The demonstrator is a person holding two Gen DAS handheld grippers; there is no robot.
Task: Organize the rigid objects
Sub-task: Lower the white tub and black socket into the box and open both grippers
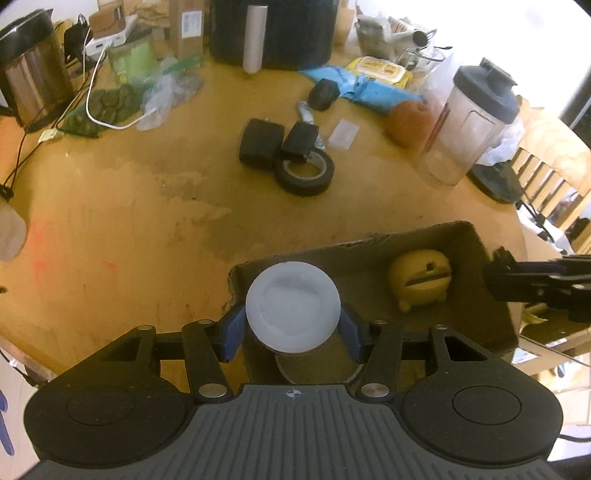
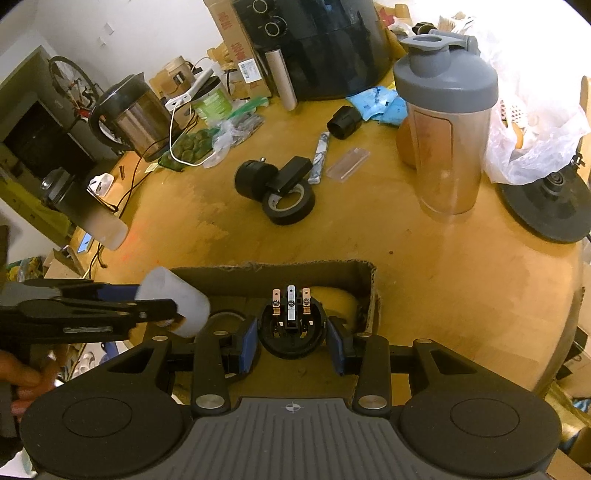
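My left gripper (image 1: 291, 326) is shut on a white plastic container (image 1: 292, 301), with the blue pads (image 1: 233, 328) against its sides. It hangs over the left end of a brown cardboard box (image 1: 476, 251). Inside the box sit a yellow frog-like toy (image 1: 421, 282) and a ring-shaped roll (image 1: 314, 367) right under the container. My right gripper (image 2: 292, 341) is shut on a round black plug part (image 2: 291, 326) with copper contacts, above the same box (image 2: 295, 271). The right wrist view shows the left gripper (image 2: 147, 308) and the white container (image 2: 173, 304) at the left.
On the yellow table lie a black tape roll (image 1: 303, 172), a black caster wheel (image 1: 260, 144), a small black cylinder (image 1: 323, 94) and a clear plastic piece (image 1: 343, 134). A shaker bottle (image 1: 469, 125), a kettle (image 1: 31, 70), a black appliance (image 1: 273, 29) and a chair (image 1: 546, 173) ring the area.
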